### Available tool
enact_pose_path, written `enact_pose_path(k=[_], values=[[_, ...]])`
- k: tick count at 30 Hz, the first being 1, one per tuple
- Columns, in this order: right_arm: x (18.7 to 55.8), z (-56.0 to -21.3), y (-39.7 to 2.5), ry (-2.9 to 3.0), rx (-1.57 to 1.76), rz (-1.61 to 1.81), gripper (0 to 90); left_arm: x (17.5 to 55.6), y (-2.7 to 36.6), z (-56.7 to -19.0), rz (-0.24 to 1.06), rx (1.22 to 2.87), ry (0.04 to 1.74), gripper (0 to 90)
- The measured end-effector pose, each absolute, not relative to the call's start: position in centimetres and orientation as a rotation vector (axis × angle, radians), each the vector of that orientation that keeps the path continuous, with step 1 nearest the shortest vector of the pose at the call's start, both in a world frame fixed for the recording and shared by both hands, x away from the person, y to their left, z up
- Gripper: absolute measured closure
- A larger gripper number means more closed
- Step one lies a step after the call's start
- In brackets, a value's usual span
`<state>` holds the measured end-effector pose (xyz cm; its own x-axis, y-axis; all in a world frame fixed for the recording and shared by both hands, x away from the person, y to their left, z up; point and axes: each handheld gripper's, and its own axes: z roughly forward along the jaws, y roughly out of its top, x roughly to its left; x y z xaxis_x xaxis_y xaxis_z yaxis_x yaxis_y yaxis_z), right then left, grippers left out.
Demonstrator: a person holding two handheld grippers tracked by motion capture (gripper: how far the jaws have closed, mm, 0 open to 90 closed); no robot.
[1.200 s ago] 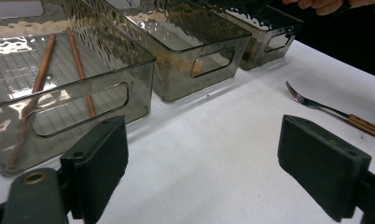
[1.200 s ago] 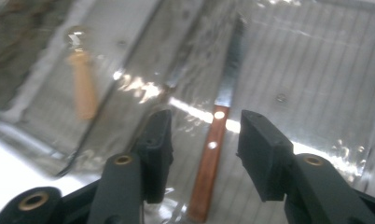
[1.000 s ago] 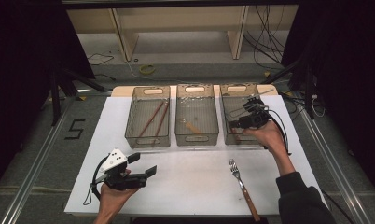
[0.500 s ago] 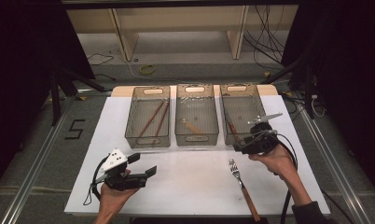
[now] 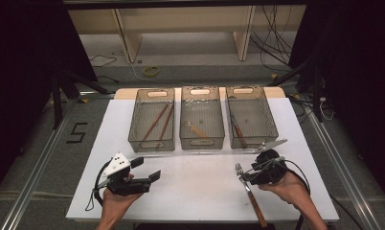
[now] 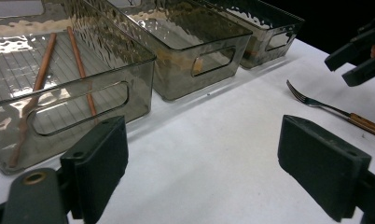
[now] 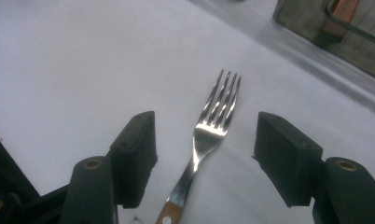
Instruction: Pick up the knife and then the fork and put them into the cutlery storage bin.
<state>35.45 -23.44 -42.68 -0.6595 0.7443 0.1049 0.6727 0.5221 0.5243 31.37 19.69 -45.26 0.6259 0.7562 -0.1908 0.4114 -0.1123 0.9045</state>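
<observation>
Right gripper, having descended from the bins, is straddling the fork, jaws spread; rigid, light, slippery steel, probably best pinched at the neck.

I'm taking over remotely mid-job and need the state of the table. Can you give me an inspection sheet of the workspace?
Surface: white table, flat, no spills seen.
Job's things: fork with wooden handle lies flat on the table, tines toward the bins.
Bins: left bin holds two chopsticks; middle bin a small wooden-handled piece; right bin a dark-handled utensil.
Clutter: nothing seen.
Grippers: right gripper open, jaws either side of the fork's neck, not closed on it; left gripper open, empty.
Cables: one trails from each gripper; loose ones on the floor behind.
Surroundings: dark; wooden shelf frame behind the table.
</observation>
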Motion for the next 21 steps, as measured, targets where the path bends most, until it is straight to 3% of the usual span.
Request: enact_pose_path(k=[21], values=[[32.4, -44.7, -23.9, 2.712, 1.220, 0.676, 38.8, 31.3, 19.7, -45.2, 0.388, 1.739, 0.954, 15.6]])
